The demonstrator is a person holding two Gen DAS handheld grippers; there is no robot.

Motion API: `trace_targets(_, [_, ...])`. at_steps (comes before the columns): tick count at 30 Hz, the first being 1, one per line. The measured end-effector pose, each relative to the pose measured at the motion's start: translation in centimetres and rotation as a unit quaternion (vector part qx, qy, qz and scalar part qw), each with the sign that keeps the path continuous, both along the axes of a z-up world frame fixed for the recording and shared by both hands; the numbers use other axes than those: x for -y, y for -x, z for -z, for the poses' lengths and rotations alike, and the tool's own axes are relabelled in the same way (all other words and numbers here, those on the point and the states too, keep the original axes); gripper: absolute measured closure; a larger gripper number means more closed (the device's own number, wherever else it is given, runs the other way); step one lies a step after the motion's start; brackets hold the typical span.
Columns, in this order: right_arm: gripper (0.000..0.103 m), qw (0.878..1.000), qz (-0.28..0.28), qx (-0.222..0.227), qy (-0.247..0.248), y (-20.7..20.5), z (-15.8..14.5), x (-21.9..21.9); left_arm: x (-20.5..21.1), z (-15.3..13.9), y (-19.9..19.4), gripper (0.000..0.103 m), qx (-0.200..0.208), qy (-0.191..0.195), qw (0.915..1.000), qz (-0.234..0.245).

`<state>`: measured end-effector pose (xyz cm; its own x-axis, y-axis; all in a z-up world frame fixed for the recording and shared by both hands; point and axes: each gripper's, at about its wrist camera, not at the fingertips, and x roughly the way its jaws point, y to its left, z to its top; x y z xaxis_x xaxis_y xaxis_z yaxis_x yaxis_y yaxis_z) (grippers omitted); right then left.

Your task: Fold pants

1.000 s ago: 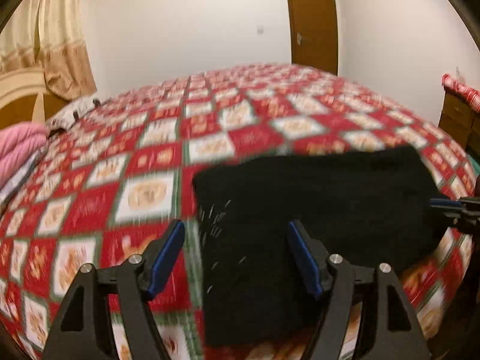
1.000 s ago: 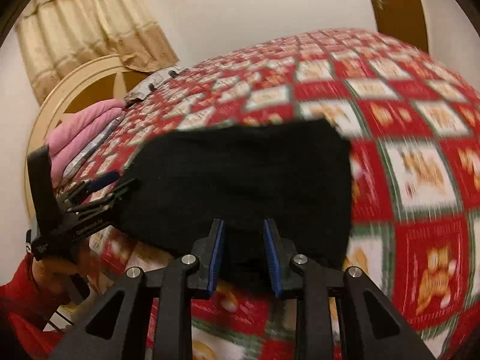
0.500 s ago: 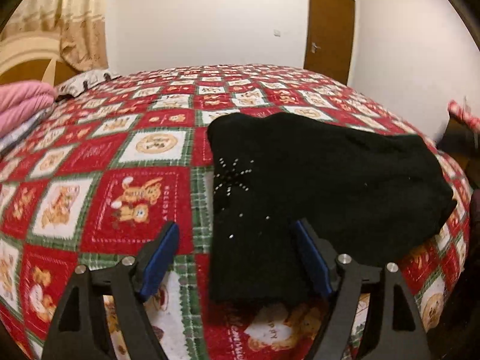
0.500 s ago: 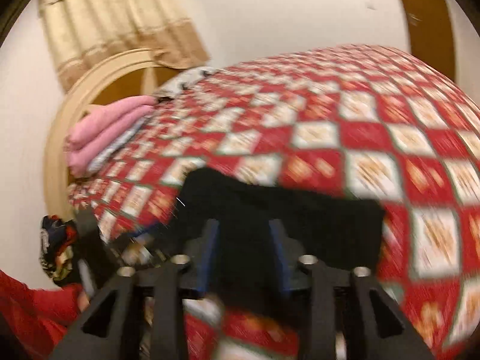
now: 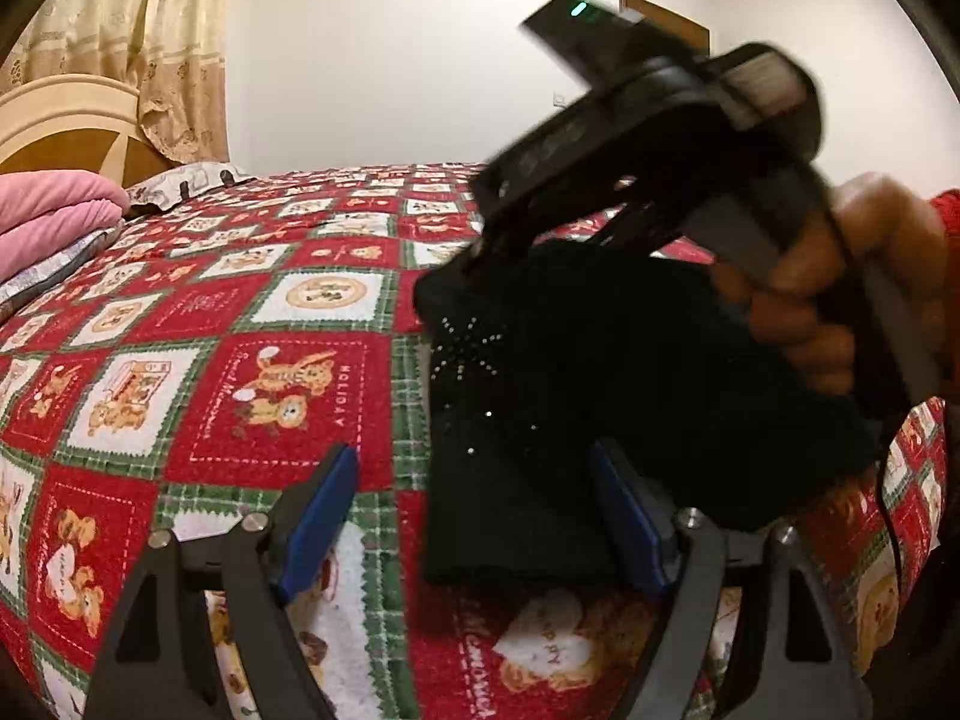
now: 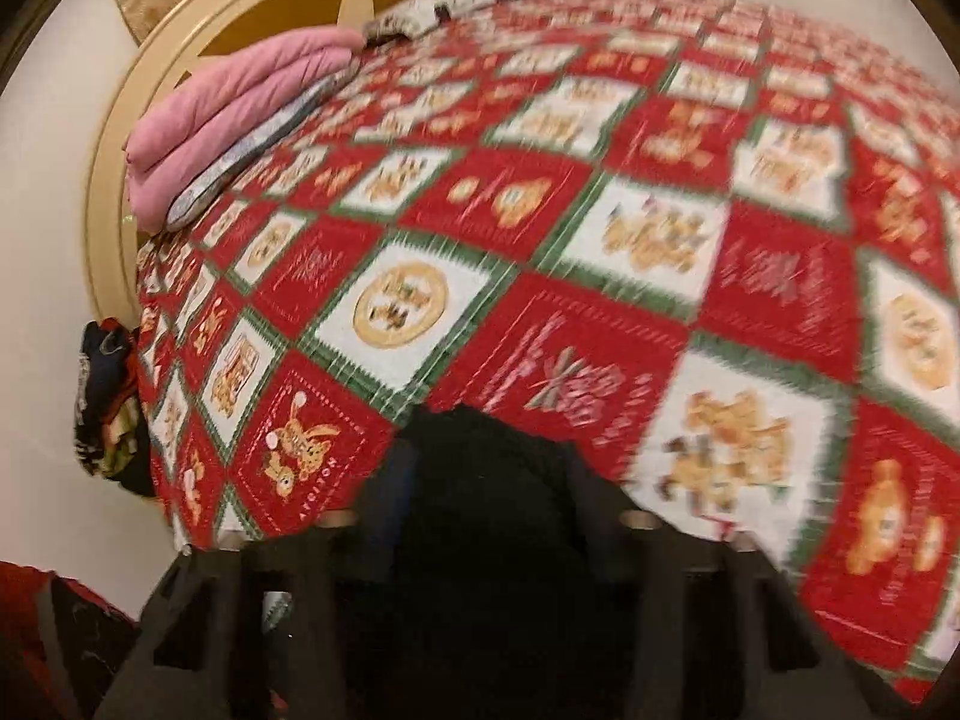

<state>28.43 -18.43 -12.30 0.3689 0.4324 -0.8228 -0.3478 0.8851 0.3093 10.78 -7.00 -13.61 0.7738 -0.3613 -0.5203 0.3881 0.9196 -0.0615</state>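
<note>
The black pants lie folded on the red, white and green bedspread, with small sparkly dots near their left edge. My left gripper is open and empty, low over the near left corner of the pants. My right gripper is shut on a fold of the black pants and carries it over the rest of them. In the left wrist view the right gripper's body and the hand holding it cross above the pants, its fingertips hidden in the cloth.
Folded pink blankets and a pillow lie by the cream headboard. A brown door is in the far wall. A dark patterned cloth hangs beside the bed's left side.
My right gripper has swung leftward over the pants, carrying the held fold with it, and now fills the left wrist view's right side. The left gripper dropped lower and stayed open.
</note>
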Motion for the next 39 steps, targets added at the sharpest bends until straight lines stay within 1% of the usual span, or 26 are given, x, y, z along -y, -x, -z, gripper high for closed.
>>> trace_targets(2, [0.077,1.0,-0.007,-0.005,0.005,0.0,0.0,-0.8,0.0,0.1,0.0,0.021,0.004,0.001,1.0,0.0])
trace_targets(4, [0.079,0.999,-0.02,0.012,0.034,0.2,-0.4,-1.8,0.0,0.2,0.0,0.02,0.006,0.001,1.0,-0.001])
trace_targets(5, [0.08,0.998,-0.027,0.028,0.047,0.3,-0.5,-2.3,0.0,0.2,0.0,0.02,0.008,0.0,1.0,-0.002])
trace_targets(8, [0.08,0.998,-0.016,0.04,0.036,-1.2,0.2,-2.1,0.1,0.3,0.1,0.02,0.012,-0.002,0.9999,-0.005])
trace_targets(10, [0.08,0.997,-0.013,0.064,0.044,-1.9,1.0,-1.8,0.1,0.3,0.1,0.02,0.011,-0.003,0.9999,-0.005])
trace_targets(13, [0.08,0.998,0.016,0.052,0.014,-2.9,0.6,-0.7,0.1,0.3,0.2,0.02,0.009,-0.004,0.9999,-0.003])
trace_targets(15, [0.08,0.996,0.054,0.076,0.012,-2.6,-0.8,0.6,0.1,0.3,0.3,0.02,0.009,-0.006,0.9999,-0.002])
trace_targets(16, [0.08,0.993,0.073,0.092,-0.007,-2.1,-1.7,1.6,0.1,0.2,0.4,0.02,0.01,-0.006,0.9999,-0.003])
trace_targets(17, [0.079,0.99,0.09,0.104,-0.037,-1.2,-2.9,2.7,0.1,0.3,0.4,0.02,0.01,-0.006,0.9999,-0.003])
trace_targets(18, [0.079,0.987,0.099,0.112,-0.059,-0.3,-3.9,3.4,0.0,0.3,0.4,0.02,0.01,-0.004,0.9999,-0.003])
trace_targets(19, [0.079,0.985,0.101,0.119,-0.071,0.7,-4.7,3.9,0.0,0.3,0.4,0.02,0.009,-0.002,1.0,-0.003])
trace_targets(20, [0.074,0.985,0.098,0.125,-0.071,2.1,-5.5,4.2,-0.1,0.3,0.3,0.02,0.008,0.001,1.0,-0.002])
trace_targets(21, [0.071,0.985,0.094,0.127,-0.067,2.9,-5.7,4.2,-0.1,0.3,0.3,0.02,0.007,0.003,1.0,-0.002])
trace_targets(22, [0.063,0.986,0.089,0.128,-0.061,4.0,-5.9,4.2,-0.2,0.3,0.2,0.02,0.005,0.004,1.0,-0.002])
trace_targets(23, [0.06,0.987,0.089,0.128,-0.05,5.1,-5.9,4.3,-0.3,0.3,0.1,0.02,0.002,0.007,1.0,-0.002])
trace_targets(25, [0.06,0.986,0.101,0.131,-0.024,7.1,-5.6,4.6,-0.5,0.0,-0.1,0.02,-0.011,0.011,0.9999,0.002])
trace_targets(26, [0.06,0.984,0.109,0.141,-0.005,8.2,-5.4,4.8,-0.8,-0.3,-0.3,0.02,-0.021,0.013,0.9997,0.005])
trace_targets(28, [0.06,0.98,0.119,0.16,0.015,10.3,-5.2,5.3,-1.0,-1.1,-0.5,0.015,-0.037,0.007,0.9993,0.001])
trace_targets(29, [0.06,0.979,0.124,0.164,0.015,11.3,-5.0,5.8,-0.9,-1.6,-0.5,0.013,-0.037,-0.005,0.9993,-0.004])
trace_targets(30, [0.06,0.978,0.133,0.162,0.008,12.1,-4.6,6.5,-0.7,-1.8,-0.5,0.013,-0.033,-0.017,0.9993,-0.005])
trace_targets(32, [0.06,0.977,0.151,0.148,0.003,12.8,-3.5,7.6,0.0,-2.4,-0.4,0.012,-0.018,-0.055,0.9983,-0.008])
trace_targets(34, [0.06,0.975,0.183,0.125,0.021,13.1,-2.2,8.9,0.6,-2.6,-0.5,0.011,-0.017,-0.074,0.9971,0.0])
trace_targets(35, [0.06,0.972,0.201,0.117,0.019,13.6,-1.8,9.8,0.8,-2.9,-0.8,0.011,-0.022,-0.078,0.9967,0.007])
trace_targets(37, [0.06,0.962,0.235,0.134,-0.025,15.6,-2.4,12.0,0.6,-3.8,-1.0,0.011,-0.018,-0.072,0.9972,0.014])
trace_targets(38, [0.056,0.949,0.268,0.156,-0.05,17.4,-3.1,14.0,0.3,-4.6,-1.1,0.011,-0.007,-0.059,0.9981,0.017])
trace_targets(39, [0.048,0.94,0.292,0.169,-0.057,18.4,-3.4,15.1,0.0,-5.1,-1.2,0.008,0.001,-0.049,0.9986,0.019])
